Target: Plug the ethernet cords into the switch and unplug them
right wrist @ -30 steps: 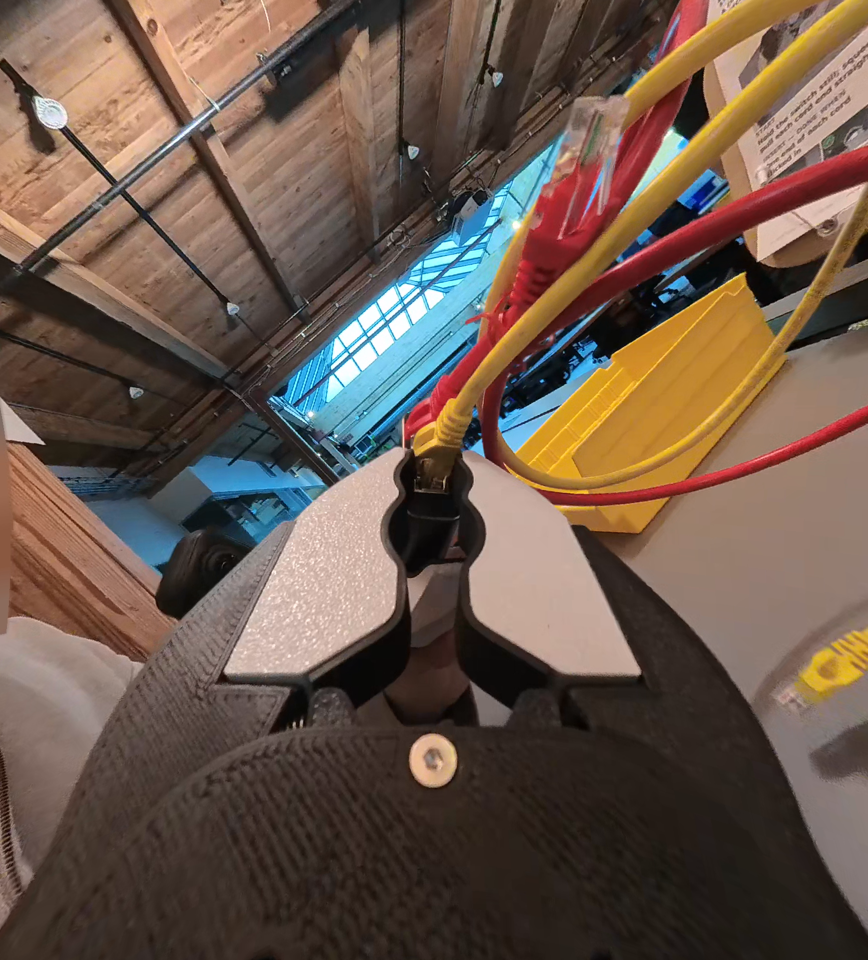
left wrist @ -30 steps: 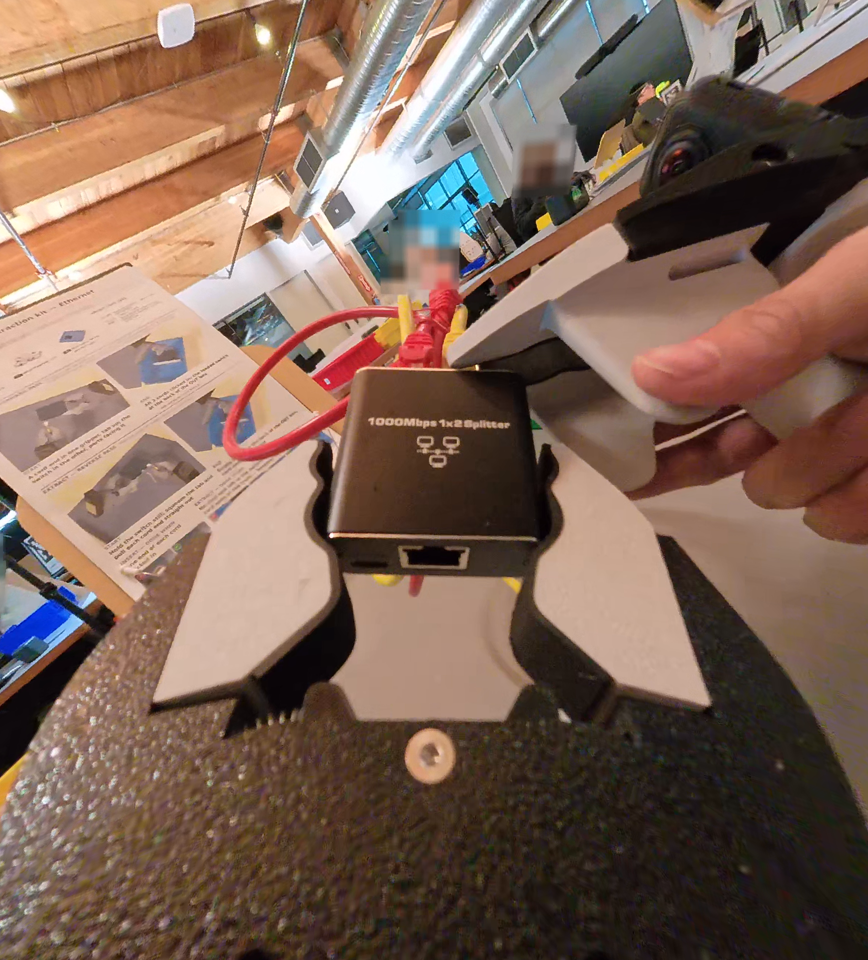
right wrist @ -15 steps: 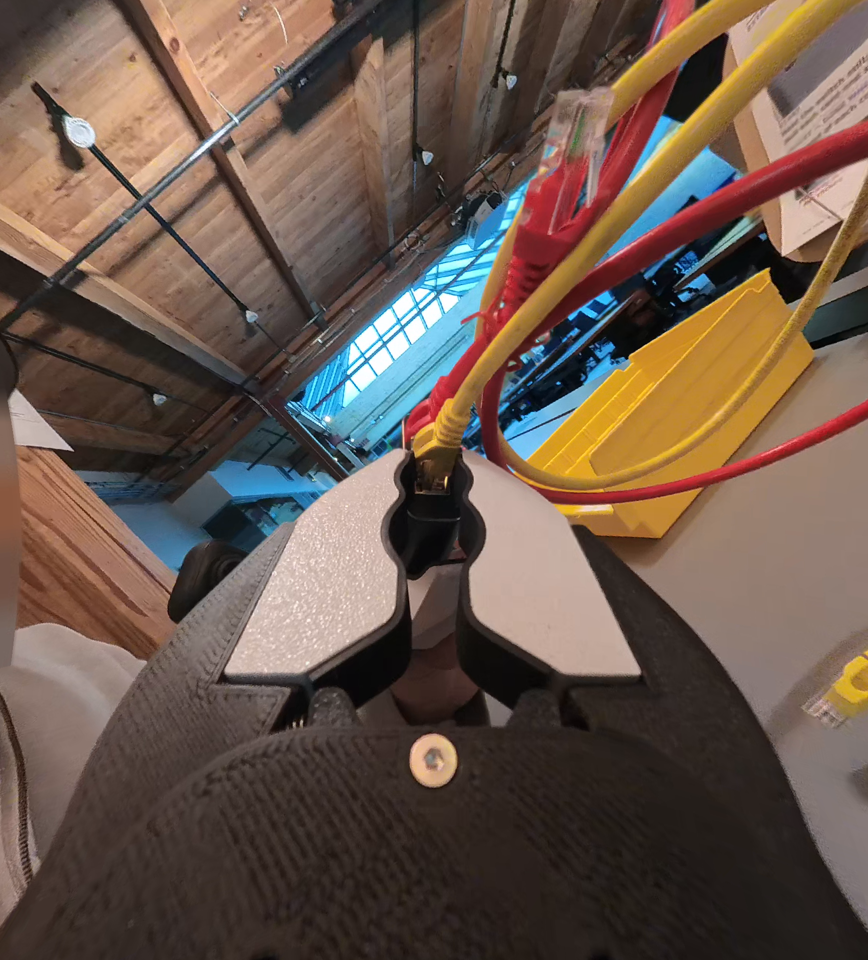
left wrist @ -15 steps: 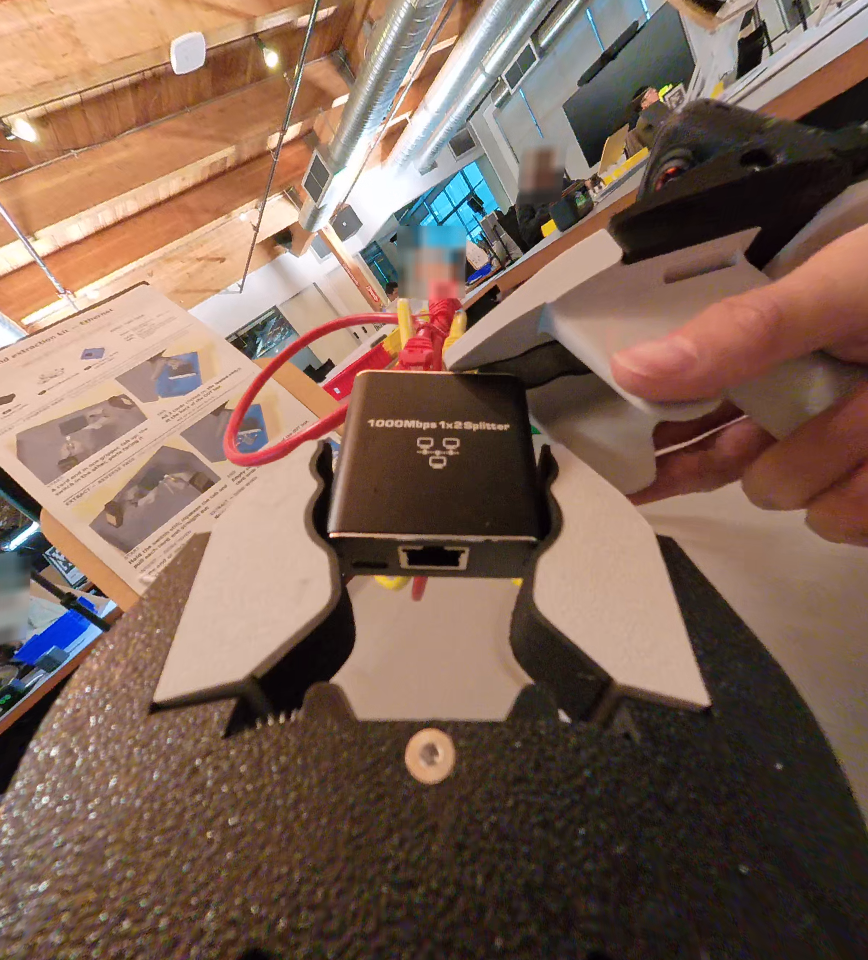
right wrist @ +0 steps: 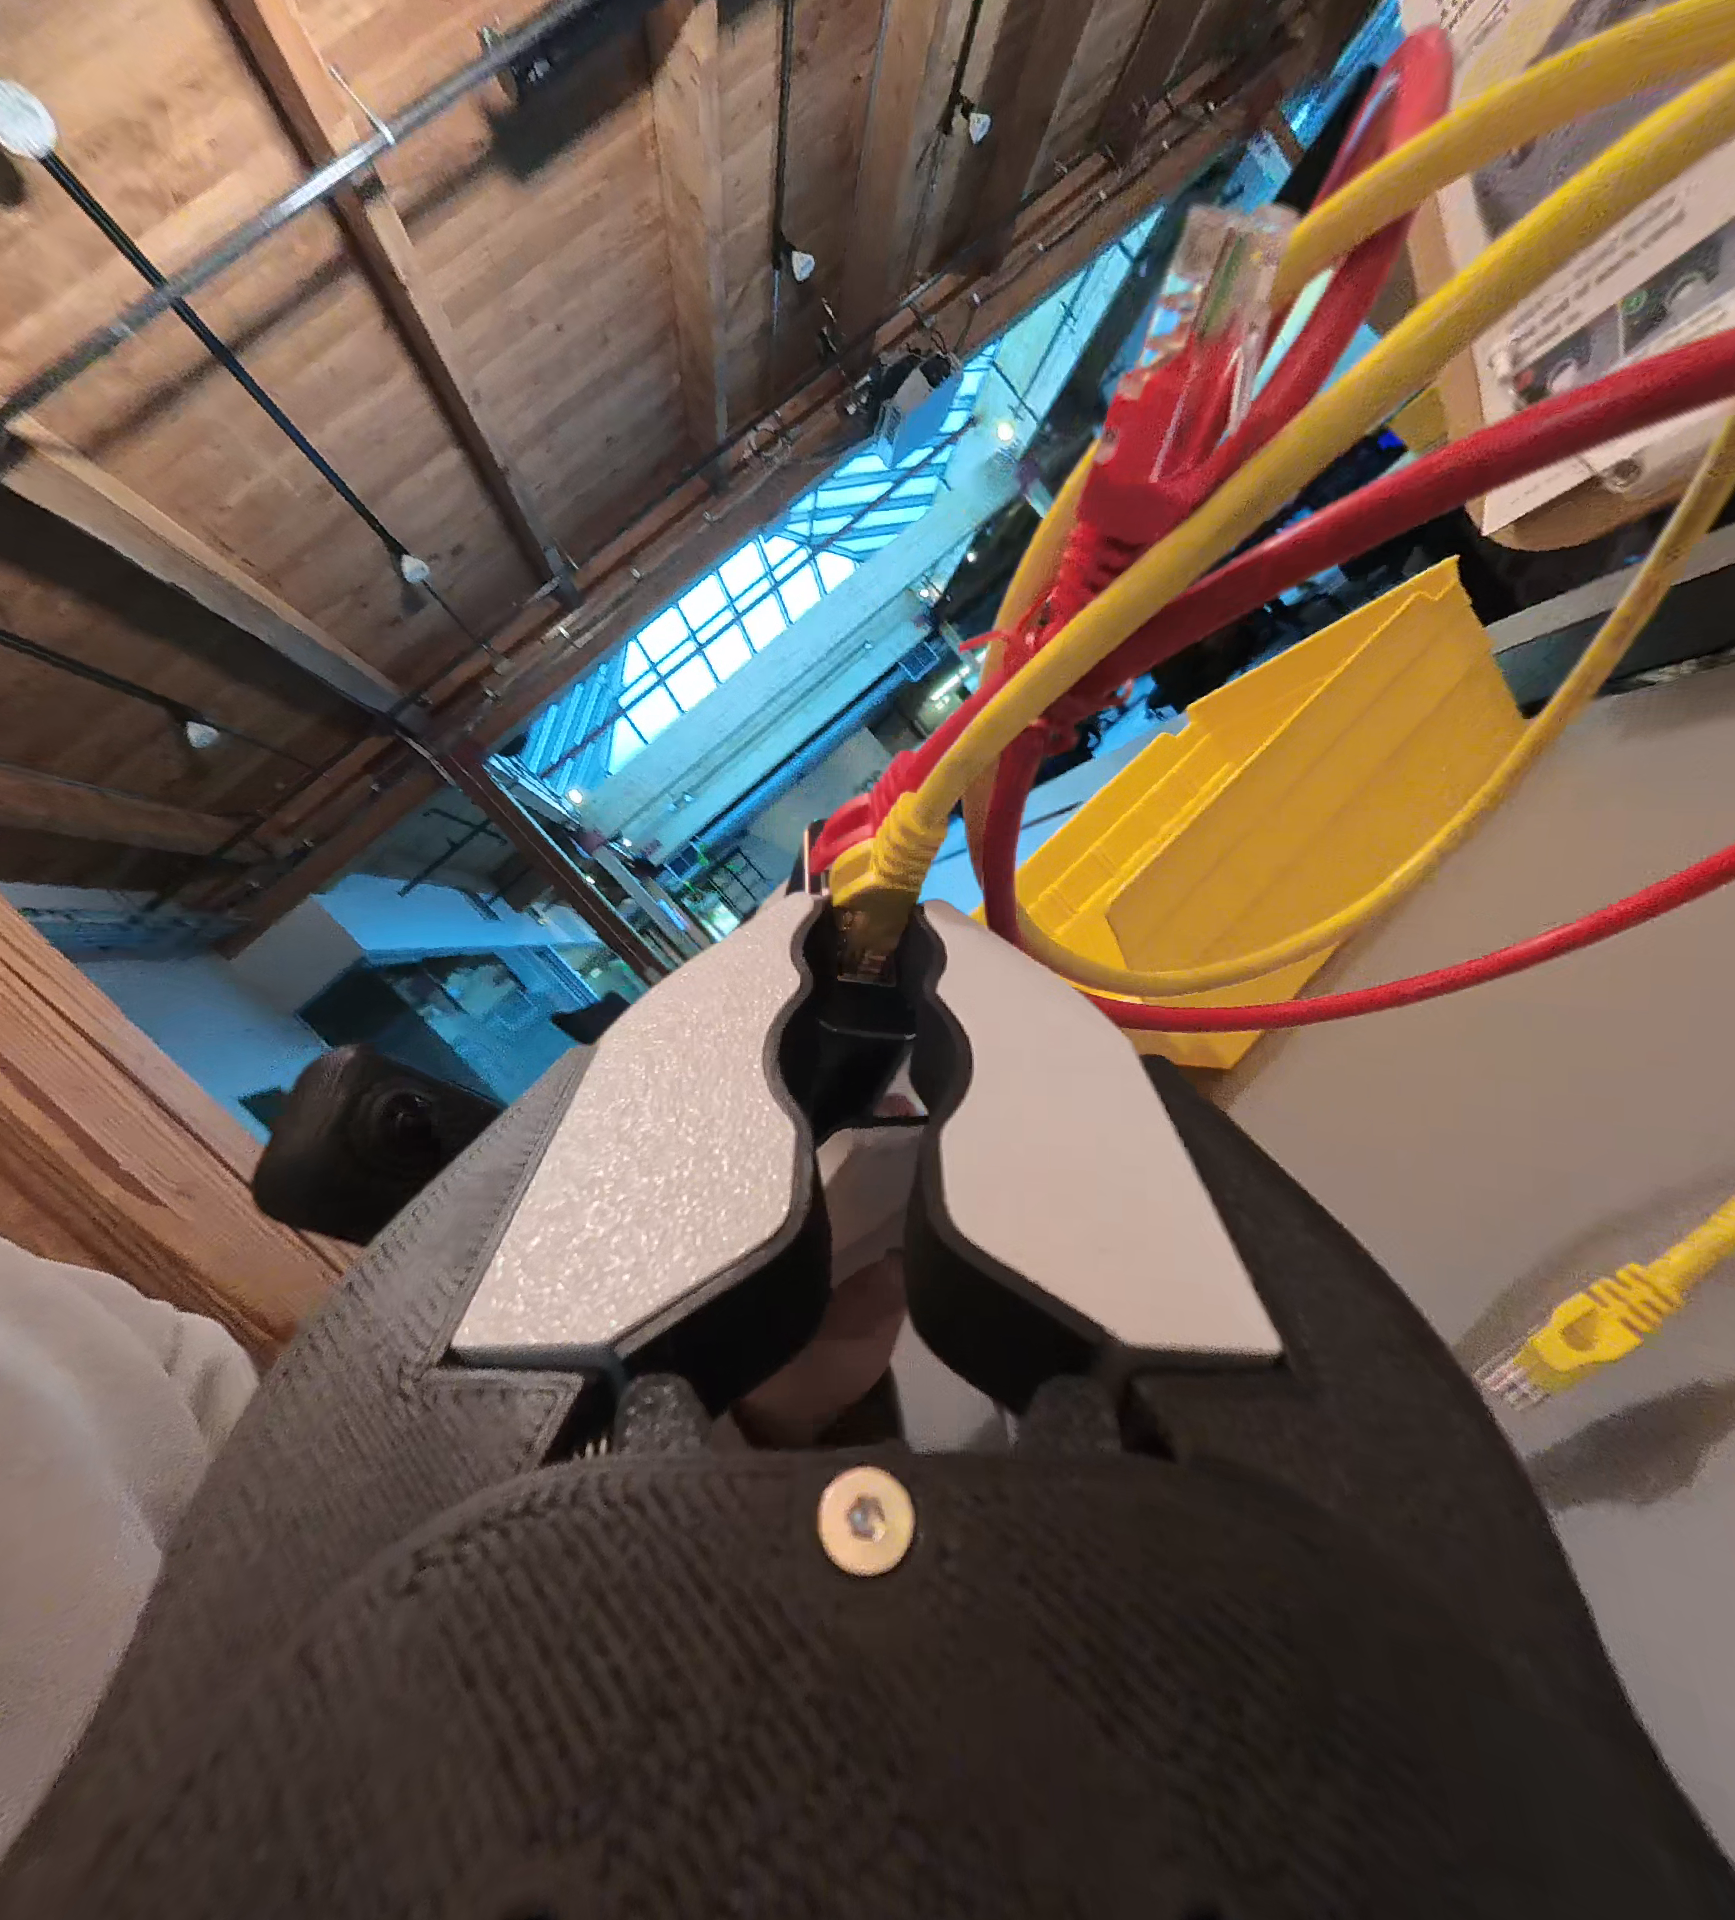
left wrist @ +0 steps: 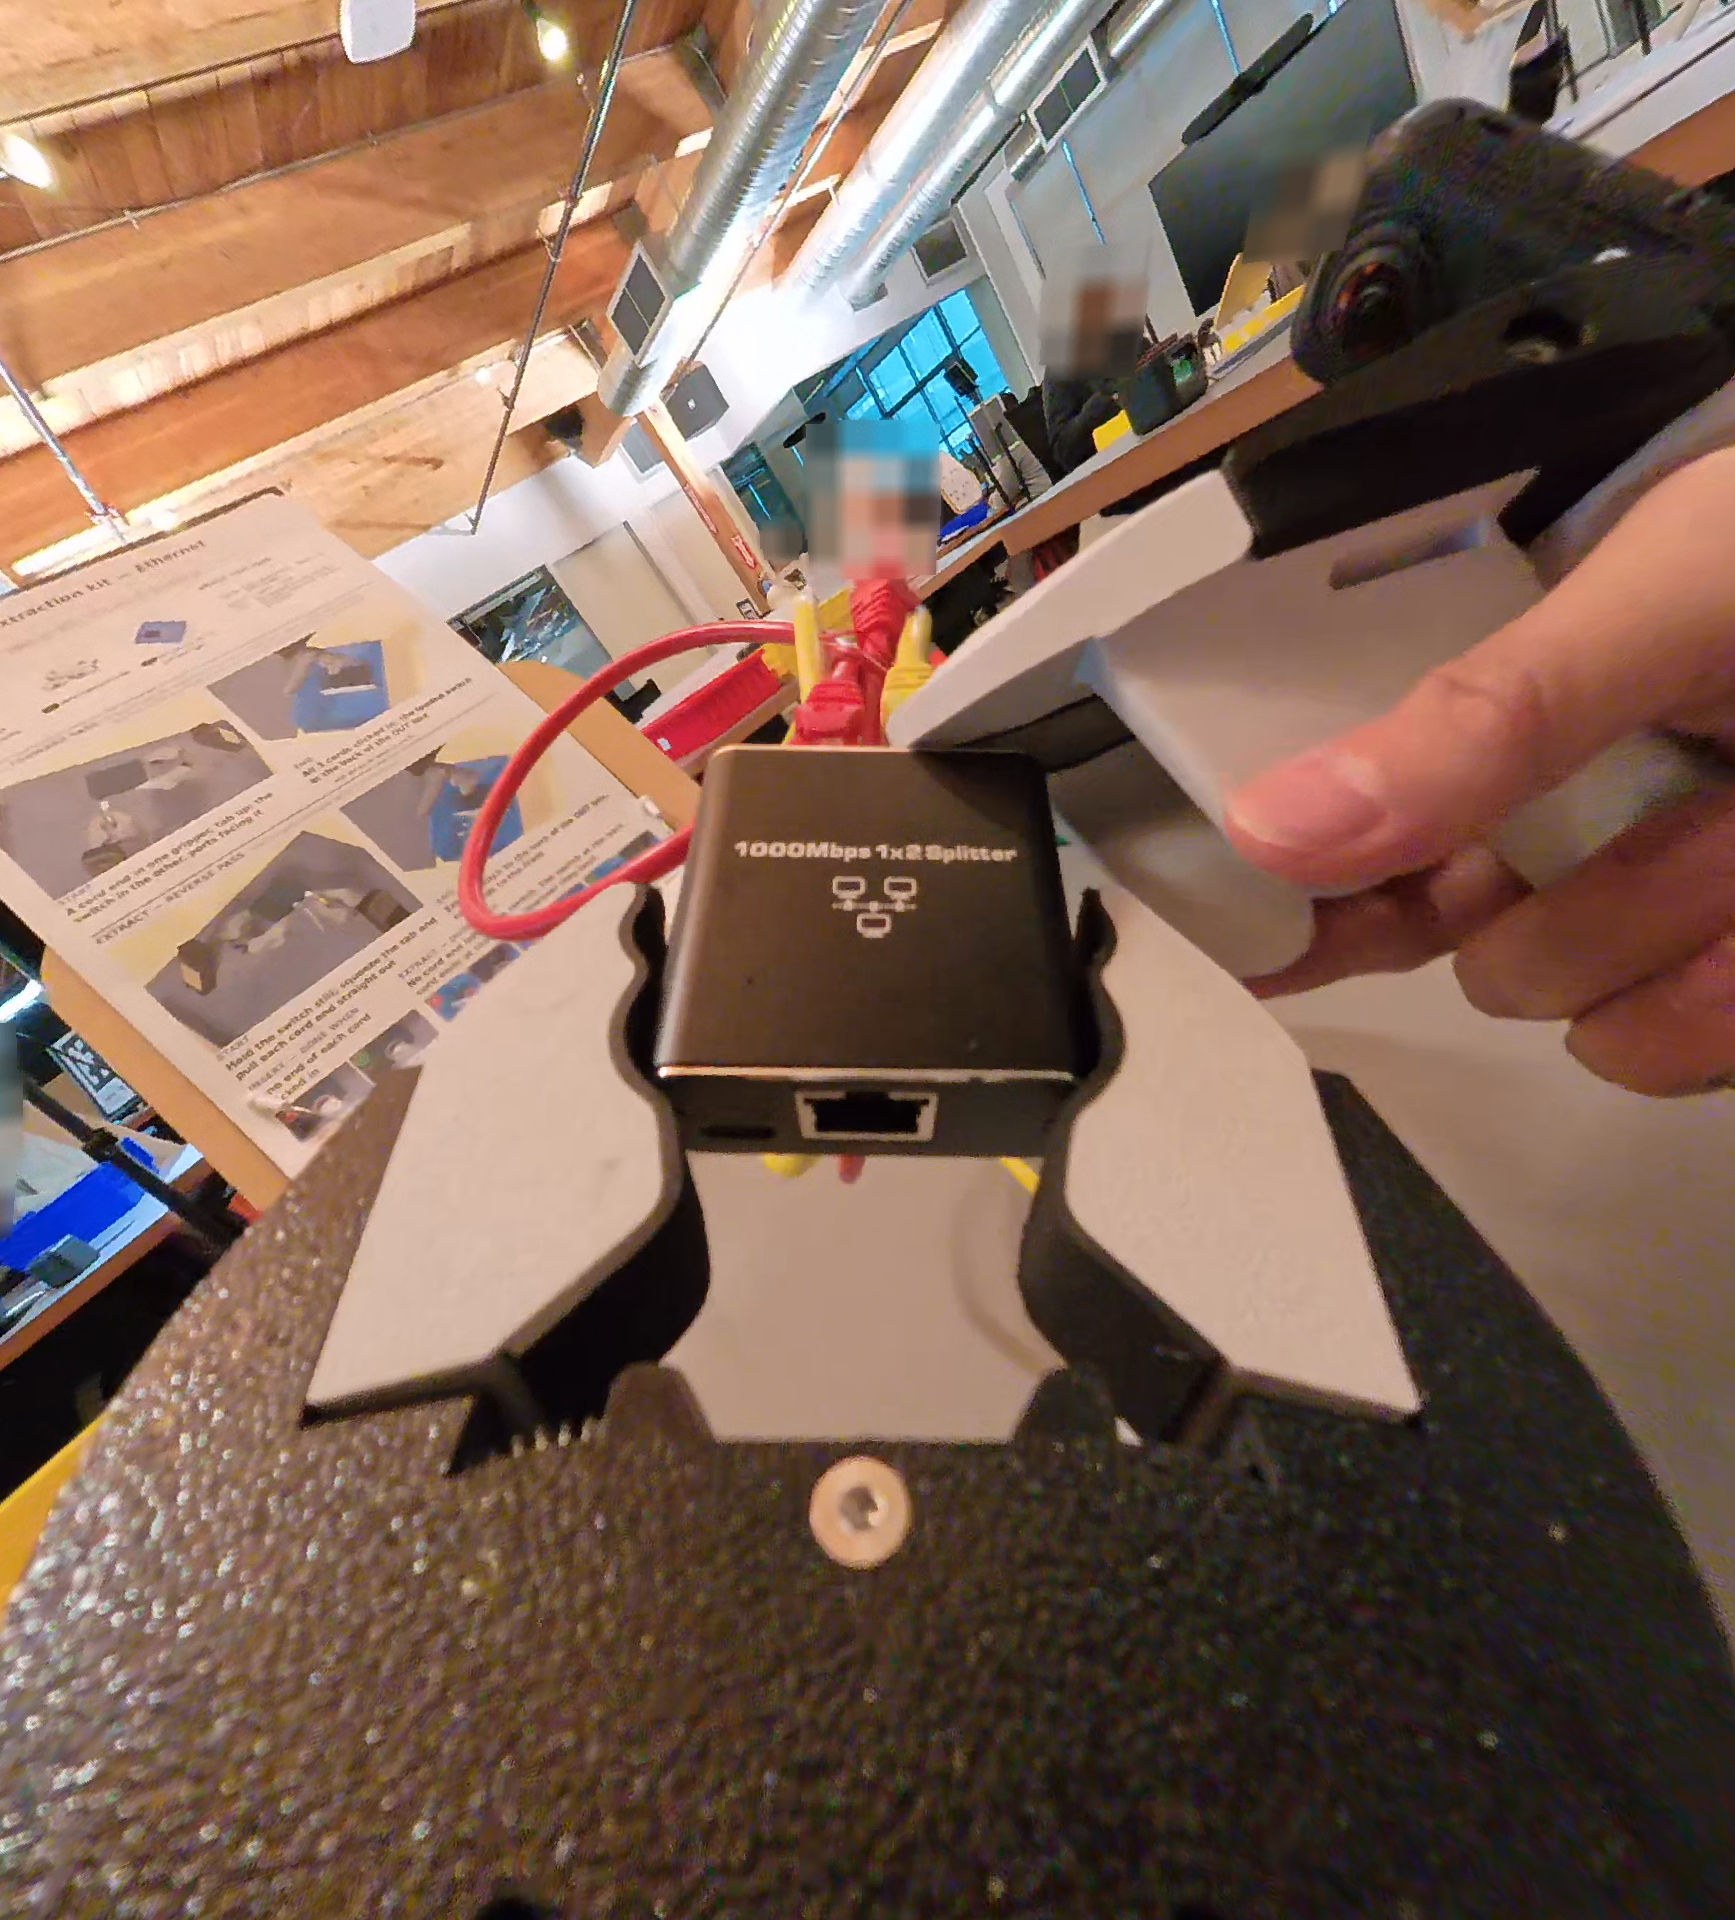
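Switch (left wrist: 868,914), white-lettered, clamped in left hand-held gripper (left wrist: 868,997).

Below my claws lies a grey table (right wrist: 1528,1195). A yellow bin (right wrist: 1289,831) sits on it, and nearer me than the bin rests a loose yellow cord end (right wrist: 1601,1320).

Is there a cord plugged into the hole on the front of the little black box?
No, the port facing the camera on the black box, held by the left hand-held gripper, is empty.
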Demonstrator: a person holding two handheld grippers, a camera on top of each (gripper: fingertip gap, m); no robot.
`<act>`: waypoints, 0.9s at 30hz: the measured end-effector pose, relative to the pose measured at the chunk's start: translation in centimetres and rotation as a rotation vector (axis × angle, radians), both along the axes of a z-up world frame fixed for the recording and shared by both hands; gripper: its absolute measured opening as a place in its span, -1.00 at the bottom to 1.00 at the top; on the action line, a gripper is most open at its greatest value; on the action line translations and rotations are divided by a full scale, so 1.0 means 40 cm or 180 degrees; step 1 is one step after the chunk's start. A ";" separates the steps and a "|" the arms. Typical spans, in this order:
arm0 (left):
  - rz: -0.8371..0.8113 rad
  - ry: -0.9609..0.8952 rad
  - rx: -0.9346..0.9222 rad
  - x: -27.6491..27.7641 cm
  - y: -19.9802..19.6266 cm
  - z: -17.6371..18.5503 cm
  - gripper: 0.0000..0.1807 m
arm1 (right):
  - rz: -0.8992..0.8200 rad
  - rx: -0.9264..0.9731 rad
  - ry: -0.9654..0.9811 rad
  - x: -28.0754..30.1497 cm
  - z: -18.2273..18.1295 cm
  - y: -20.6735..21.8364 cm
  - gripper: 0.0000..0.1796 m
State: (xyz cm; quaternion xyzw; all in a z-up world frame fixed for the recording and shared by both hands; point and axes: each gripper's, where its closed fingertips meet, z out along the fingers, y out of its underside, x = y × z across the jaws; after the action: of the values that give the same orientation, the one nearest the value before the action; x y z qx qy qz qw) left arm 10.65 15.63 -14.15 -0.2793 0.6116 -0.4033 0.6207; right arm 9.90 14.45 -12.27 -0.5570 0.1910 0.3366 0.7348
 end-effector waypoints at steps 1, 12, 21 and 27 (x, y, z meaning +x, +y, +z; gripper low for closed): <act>0.0000 0.0034 -0.0033 0.002 0.001 -0.005 -0.18 | -0.0019 -0.0064 -0.0076 0.003 -0.005 0.001 -0.85; 0.0068 0.0269 -0.0367 0.027 0.011 -0.053 -0.17 | -0.0224 -0.0267 -0.0513 0.052 -0.036 0.005 -0.86; 0.0231 0.0124 -0.0625 0.015 0.069 -0.019 -0.18 | -0.0492 -0.0794 -0.1378 0.093 -0.023 -0.030 -0.86; 0.0295 -0.0057 -0.0554 -0.011 0.102 0.032 -0.18 | -0.0881 -0.0606 -0.1653 0.191 0.206 -0.195 -0.86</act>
State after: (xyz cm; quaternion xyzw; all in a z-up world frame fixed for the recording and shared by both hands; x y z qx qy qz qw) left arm 10.20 19.70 -12.86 -0.3565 0.5551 -0.4282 0.6175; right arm 17.53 6.66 -4.04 -0.6594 0.1016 0.0604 0.7425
